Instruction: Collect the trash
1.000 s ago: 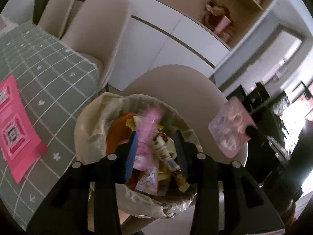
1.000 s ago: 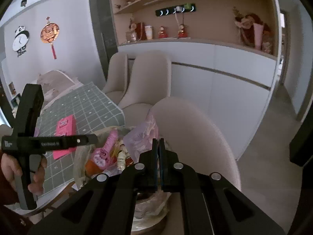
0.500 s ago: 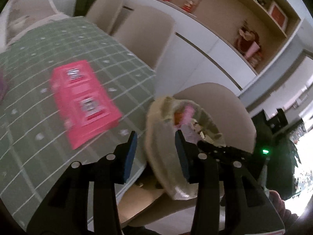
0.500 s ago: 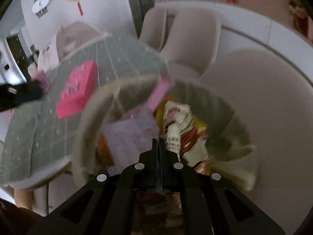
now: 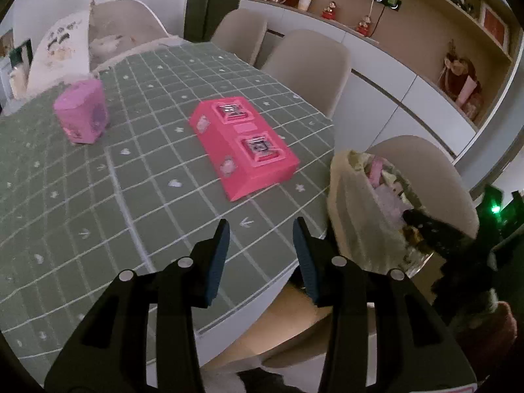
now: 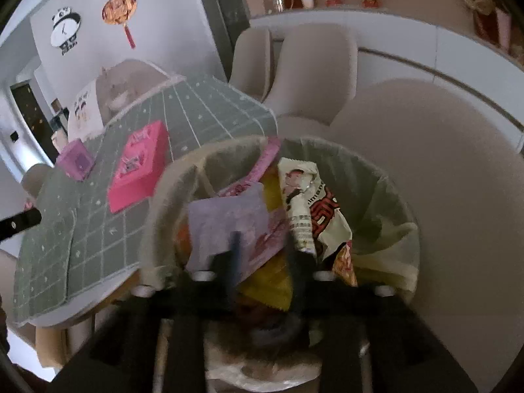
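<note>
A lined trash bin [image 6: 386,196] sits on a beige chair, filled with several snack wrappers. A pale purple packet [image 6: 229,219] lies on top of the trash. My right gripper [image 6: 265,255] is open just above the bin, its blurred fingers on either side of the packet's lower edge. My left gripper [image 5: 260,249] is open and empty over the near edge of the green table [image 5: 98,196]. The bin [image 5: 357,216] shows to its right. A red-pink flat box [image 5: 244,145] and a small pink box [image 5: 82,114] lie on the table.
Beige chairs [image 5: 308,65] stand along the table's far side, with white cabinets and shelves of ornaments behind. The bin's chair back [image 6: 442,150] rises behind the bin. The right gripper [image 5: 439,239] shows at the bin in the left wrist view.
My right gripper has opened over the bin and the purple packet now lies on the trash. My left gripper has swung from the bin to over the table.
</note>
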`<state>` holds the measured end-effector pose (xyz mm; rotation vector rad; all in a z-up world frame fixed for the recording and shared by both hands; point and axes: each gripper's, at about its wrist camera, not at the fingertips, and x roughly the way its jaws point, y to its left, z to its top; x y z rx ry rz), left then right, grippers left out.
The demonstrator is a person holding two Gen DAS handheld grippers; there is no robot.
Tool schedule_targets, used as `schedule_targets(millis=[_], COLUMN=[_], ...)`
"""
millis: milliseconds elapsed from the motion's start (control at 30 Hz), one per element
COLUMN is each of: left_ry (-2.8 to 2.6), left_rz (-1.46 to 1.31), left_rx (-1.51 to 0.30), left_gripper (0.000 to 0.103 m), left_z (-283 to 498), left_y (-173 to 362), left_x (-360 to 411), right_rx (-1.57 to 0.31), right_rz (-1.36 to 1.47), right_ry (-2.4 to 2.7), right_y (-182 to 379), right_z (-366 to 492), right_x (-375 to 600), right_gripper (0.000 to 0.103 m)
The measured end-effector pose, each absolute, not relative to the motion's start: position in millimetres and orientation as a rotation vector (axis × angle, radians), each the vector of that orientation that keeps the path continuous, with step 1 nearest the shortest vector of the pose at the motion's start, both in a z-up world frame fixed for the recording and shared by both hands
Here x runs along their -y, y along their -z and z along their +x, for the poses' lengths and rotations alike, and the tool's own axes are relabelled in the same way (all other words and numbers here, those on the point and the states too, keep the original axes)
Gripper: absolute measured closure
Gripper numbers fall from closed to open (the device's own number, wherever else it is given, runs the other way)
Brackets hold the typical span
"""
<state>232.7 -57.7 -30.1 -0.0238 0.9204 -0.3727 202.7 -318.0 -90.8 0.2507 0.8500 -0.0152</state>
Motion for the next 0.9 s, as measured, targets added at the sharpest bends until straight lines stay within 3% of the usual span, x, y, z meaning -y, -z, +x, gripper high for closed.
schedule_targets(millis=[433, 900], left_ry=[0.352, 0.31], left_rz=[0.102, 0.101], left_rx=[-0.73, -0.67], left_gripper=[0.054, 0.054], left_z=[140.1, 68.0], left_y=[-19.3, -33.7], left_x=[-11.6, -76.1], right_rx=[-0.636, -0.604], right_rz=[0.194, 0.134], right_ry=[0.096, 0.115], right_y=[-9.0, -25.4], right_z=[83.6, 10.1], right_x=[194.9, 78.2], right_gripper=[0.056, 0.049])
